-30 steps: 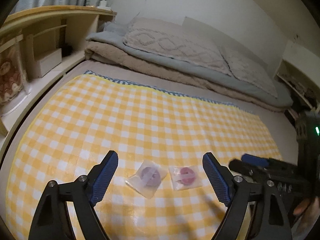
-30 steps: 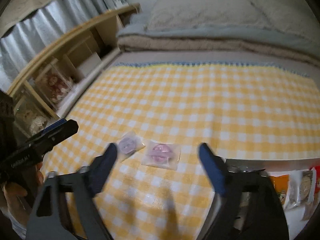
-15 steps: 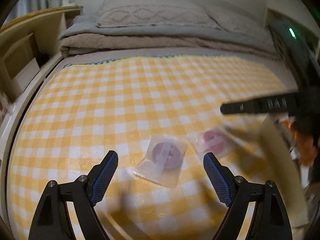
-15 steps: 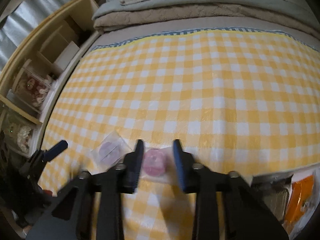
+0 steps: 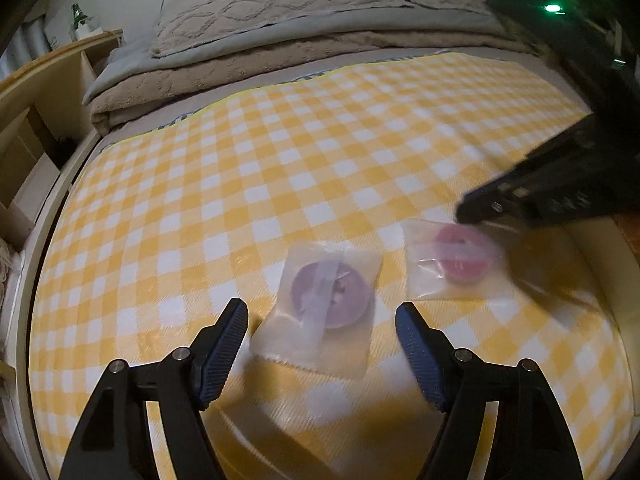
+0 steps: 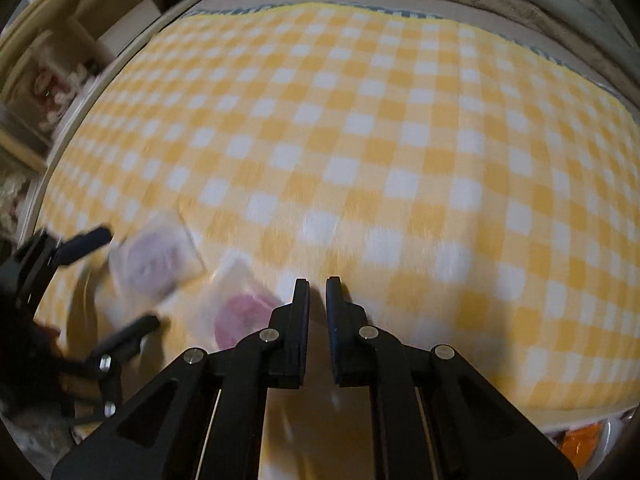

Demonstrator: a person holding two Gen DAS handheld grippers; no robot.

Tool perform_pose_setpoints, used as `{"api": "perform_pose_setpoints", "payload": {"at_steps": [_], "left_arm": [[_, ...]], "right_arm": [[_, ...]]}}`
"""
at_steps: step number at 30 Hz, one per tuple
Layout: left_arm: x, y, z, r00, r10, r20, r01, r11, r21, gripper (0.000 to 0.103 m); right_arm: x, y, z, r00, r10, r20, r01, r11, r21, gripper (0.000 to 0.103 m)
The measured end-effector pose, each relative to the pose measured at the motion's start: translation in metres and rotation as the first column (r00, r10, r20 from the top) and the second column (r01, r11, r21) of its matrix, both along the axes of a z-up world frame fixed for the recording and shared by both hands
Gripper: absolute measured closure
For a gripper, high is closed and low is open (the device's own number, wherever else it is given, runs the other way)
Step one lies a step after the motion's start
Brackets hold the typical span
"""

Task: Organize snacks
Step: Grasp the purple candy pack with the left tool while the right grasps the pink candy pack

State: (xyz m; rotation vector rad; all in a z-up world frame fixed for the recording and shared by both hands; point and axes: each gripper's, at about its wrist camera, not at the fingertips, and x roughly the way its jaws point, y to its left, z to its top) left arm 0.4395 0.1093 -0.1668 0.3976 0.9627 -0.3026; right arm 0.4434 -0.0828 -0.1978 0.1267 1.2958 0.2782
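Two clear snack packets lie side by side on a yellow checked cloth (image 5: 320,140). The purple snack packet (image 5: 328,296) sits flat between the fingers of my left gripper (image 5: 320,306), whose jaws are closing with the pads still apart from it. To its right is the pink snack packet (image 5: 460,256), and my right gripper's tip (image 5: 466,212) hovers at that packet's far edge. In the right wrist view my right gripper (image 6: 318,284) is shut with nothing seen between its fingers. The pink packet (image 6: 244,312) lies just left of them, the purple one (image 6: 154,264) further left, inside the left gripper (image 6: 132,276).
Folded blankets and pillows (image 5: 280,60) pile up beyond the cloth's far edge. A wooden shelf unit (image 5: 40,92) runs along the left side, with a green bottle (image 5: 78,20) on top. Orange snack bags (image 6: 576,444) show past the cloth's near right corner.
Both grippers have come down close to the cloth. The right jaws went from wide to shut beside the pink packet. The left jaws narrowed around the purple packet.
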Motion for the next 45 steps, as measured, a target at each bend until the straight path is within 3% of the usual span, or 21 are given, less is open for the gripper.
{"api": "perform_pose_setpoints", "payload": {"at_steps": [2,3,10,16,18,20,22,24,26,29,35,39,42,45], "left_arm": [[0.007,-0.005,-0.007,1.0,0.006,-0.01,-0.006,1.0,0.017,0.045],[0.009,-0.008,-0.01,1.0,0.017,-0.017,-0.017,1.0,0.026,0.047],[0.011,0.004,-0.008,0.992,0.119,-0.048,-0.119,0.993,-0.014,0.05],[-0.002,0.026,0.0,0.961,0.264,-0.079,-0.267,0.963,-0.036,0.051],[-0.003,0.033,0.002,0.938,0.334,-0.093,-0.339,0.94,-0.042,0.051],[-0.007,0.038,0.004,0.91,0.399,-0.115,-0.406,0.912,-0.053,0.05],[-0.009,0.039,0.005,0.892,0.433,-0.132,-0.443,0.895,-0.058,0.048],[-0.011,0.036,0.006,0.887,0.434,-0.16,-0.448,0.892,-0.063,0.042],[-0.015,0.033,0.008,0.894,0.407,-0.186,-0.427,0.9,-0.084,0.027],[-0.019,0.028,0.013,0.908,0.368,-0.198,-0.394,0.913,-0.11,0.027],[-0.022,0.041,0.026,0.906,0.387,-0.171,-0.411,0.901,-0.136,0.027],[-0.016,0.052,0.024,0.877,0.441,-0.193,-0.472,0.865,-0.172,0.026],[-0.013,0.061,0.024,0.853,0.482,-0.199,-0.516,0.837,-0.182,0.026],[-0.003,0.058,0.022,0.843,0.505,-0.186,-0.533,0.83,-0.164,0.025]], "right_arm": [[-0.009,-0.002,0.002,1.0,0.017,-0.018,-0.017,1.0,-0.001,0.094],[-0.013,-0.003,0.002,0.999,0.024,-0.028,-0.023,1.0,0.002,0.094],[-0.042,0.003,0.01,0.993,0.097,-0.073,-0.096,0.995,0.008,0.094],[-0.047,-0.014,0.027,1.0,-0.025,-0.013,0.026,0.99,0.136,0.09],[-0.047,-0.017,0.026,0.997,-0.077,-0.014,0.078,0.98,0.185,0.081],[-0.044,-0.015,0.022,0.992,-0.121,-0.03,0.125,0.971,0.206,0.054],[-0.042,-0.009,0.018,0.989,-0.144,-0.029,0.147,0.97,0.194,0.051],[-0.04,-0.001,0.014,0.986,-0.164,-0.035,0.168,0.97,0.176,0.05],[-0.038,0.006,0.007,0.981,-0.188,-0.05,0.194,0.966,0.17,0.046],[-0.036,0.015,0.005,0.976,-0.212,-0.043,0.217,0.962,0.164,0.031],[-0.033,0.04,0.004,0.982,-0.187,0.0,0.186,0.979,0.079,0.03],[-0.032,0.05,0.002,0.985,-0.17,0.018,0.17,0.985,0.02,0.035],[-0.034,0.055,0.0,0.987,-0.159,0.037,0.16,0.987,-0.022,0.048],[-0.038,0.058,-0.002,0.989,-0.138,0.062,0.14,0.99,-0.032,0.049]]}}
